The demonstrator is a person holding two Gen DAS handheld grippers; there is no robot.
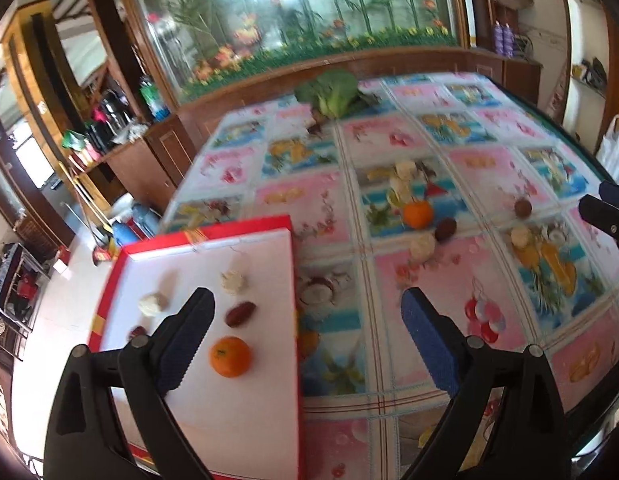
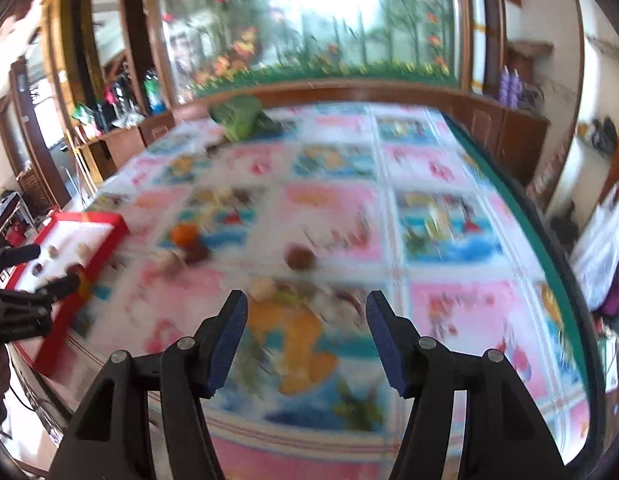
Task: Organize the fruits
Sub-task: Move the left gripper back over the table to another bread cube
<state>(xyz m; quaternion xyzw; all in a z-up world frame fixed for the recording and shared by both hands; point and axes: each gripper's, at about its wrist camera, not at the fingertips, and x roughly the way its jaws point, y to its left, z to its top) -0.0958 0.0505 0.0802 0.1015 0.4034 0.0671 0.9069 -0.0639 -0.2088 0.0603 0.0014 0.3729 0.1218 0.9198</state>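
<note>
A red box with a white inside [image 1: 245, 408] sits at the table's left edge; it holds an orange [image 1: 230, 356], a dark red date [image 1: 240, 313] and two pale lumpy fruits [image 1: 232, 281]. On the cloth lie another orange [image 1: 418, 213], a dark date [image 1: 445, 229], pale fruits [image 1: 422, 245] and a brown round fruit [image 1: 522, 208]. My left gripper [image 1: 305, 328] is open and empty above the box's right edge. My right gripper [image 2: 305, 340] is open and empty over the cloth, short of the brown fruit [image 2: 300, 258] and a pale fruit [image 2: 262, 287]; that view is blurred.
A green leafy vegetable [image 1: 329, 90] lies at the table's far side. The table wears a busy fruit-print cloth [image 1: 429, 288]. A wooden cabinet [image 1: 145, 160] with bottles stands to the left. The right gripper's tips [image 1: 605, 208] show at the right edge of the left wrist view.
</note>
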